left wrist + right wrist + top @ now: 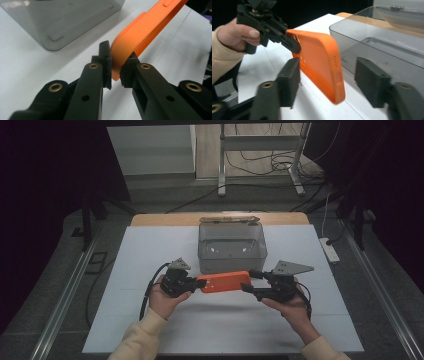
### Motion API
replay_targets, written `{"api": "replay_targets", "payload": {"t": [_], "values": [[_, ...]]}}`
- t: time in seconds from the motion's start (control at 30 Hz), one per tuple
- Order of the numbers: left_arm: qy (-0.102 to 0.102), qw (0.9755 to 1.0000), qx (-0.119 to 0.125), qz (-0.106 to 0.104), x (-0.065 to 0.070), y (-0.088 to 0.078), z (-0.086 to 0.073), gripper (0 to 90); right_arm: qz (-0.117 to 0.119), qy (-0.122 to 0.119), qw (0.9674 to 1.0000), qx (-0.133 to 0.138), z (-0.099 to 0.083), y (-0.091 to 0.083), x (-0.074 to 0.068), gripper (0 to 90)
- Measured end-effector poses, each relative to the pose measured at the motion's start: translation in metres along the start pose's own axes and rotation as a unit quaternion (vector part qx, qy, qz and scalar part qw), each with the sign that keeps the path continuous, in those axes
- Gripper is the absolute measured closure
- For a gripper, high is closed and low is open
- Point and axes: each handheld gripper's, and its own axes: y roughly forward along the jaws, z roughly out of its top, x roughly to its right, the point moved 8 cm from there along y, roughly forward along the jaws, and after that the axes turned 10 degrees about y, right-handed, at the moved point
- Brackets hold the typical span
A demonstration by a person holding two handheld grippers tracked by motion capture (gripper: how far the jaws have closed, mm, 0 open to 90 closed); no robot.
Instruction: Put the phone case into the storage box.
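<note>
Grey bin (232, 249) just behind orange case (225, 282).

Both forearms reach in from the near edge, hands level and facing each other. The left gripper (194, 283) is clamped tight (jaws nearly together) — the right gripper (251, 281) has its jaws spread apart.

Grey bin (232, 251) stands just behind the orange phone case (224, 281), blocking any push fwd. White table (150, 250) is open left, right & in front of the case.
</note>
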Motion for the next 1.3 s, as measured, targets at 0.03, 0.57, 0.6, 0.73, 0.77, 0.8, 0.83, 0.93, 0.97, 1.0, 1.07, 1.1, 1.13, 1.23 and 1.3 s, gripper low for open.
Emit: {"api": "replay_targets", "payload": {"t": [0.03,0.57,0.6,0.73,0.77,0.8,0.83,0.93,0.97,1.0,1.07,1.1,1.13,1.23,1.3], "values": [[0.003,1.0,0.0,0.004,-0.001,-0.001,0.0,82.0,-0.002,-0.003,1.0,-0.001,0.0,-0.001,0.0,34.5],[0.049,0.9982,-0.022,0.026,0.001,0.001,0.002,82.0,-0.006,-0.02,0.9997,-0.013,0.015,-0.013,-0.002,23.7],[0.05,0.9981,-0.024,0.027,0.001,0.001,0.002,82.0,-0.005,-0.022,0.9996,-0.015,0.016,-0.013,-0.003,23.4],[0.057,0.9975,-0.03,0.027,0.003,0.002,0.002,81.9,-0.004,-0.026,0.9993,-0.025,0.018,-0.013,-0.006,22.2],[0.061,0.9972,-0.035,0.026,0.003,0.003,0.001,81.9,-0.003,-0.027,0.9992,-0.03,0.018,-0.012,-0.006,21.9],[0.063,0.997,-0.038,0.026,0.004,0.004,0.001,81.9,-0.002,-0.026,0.9991,-0.032,0.018,-0.012,-0.006,21.8],[0.067,0.9966,-0.041,0.026,0.005,0.005,0.001,81.9,-0.002,-0.025,0.999,-0.036,0.018,-0.011,-0.007,21.7],[0.078,0.9952,-0.051,0.027,0.008,0.007,0.001,81.9,0.002,-0.023,0.9987,-0.046,0.018,-0.009,-0.008,23.0],[0.079,0.9952,-0.052,0.027,0.009,0.008,0.001,81.9,0.001,-0.023,0.9984,-0.051,0.017,-0.009,-0.008,23.0],[0.083,0.9947,-0.055,0.027,0.009,0.008,0.001,81.9,0.0,-0.024,0.9982,-0.055,0.017,-0.008,-0.008,22.9],[0.086,0.9943,-0.057,0.028,0.01,0.009,0.001,81.9,0.001,-0.022,0.9976,-0.066,0.016,-0.005,-0.008,22.8],[0.087,0.9943,-0.057,0.027,0.011,0.009,0.001,81.9,0.0,-0.022,0.9973,-0.071,0.016,-0.003,-0.008,22.8],[0.087,0.9942,-0.057,0.027,0.011,0.009,0.001,81.9,-0.001,-0.022,0.9969,-0.076,0.015,-0.002,-0.008,22.8],[0.088,0.9941,-0.058,0.026,0.011,0.01,0.001,81.9,-0.002,-0.024,0.9958,-0.088,0.015,0.002,-0.009,23.0],[0.088,0.994,-0.059,0.026,0.011,0.01,0.001,81.9,-0.001,-0.026,0.9949,-0.097,0.014,0.005,-0.01,23.2]]}}
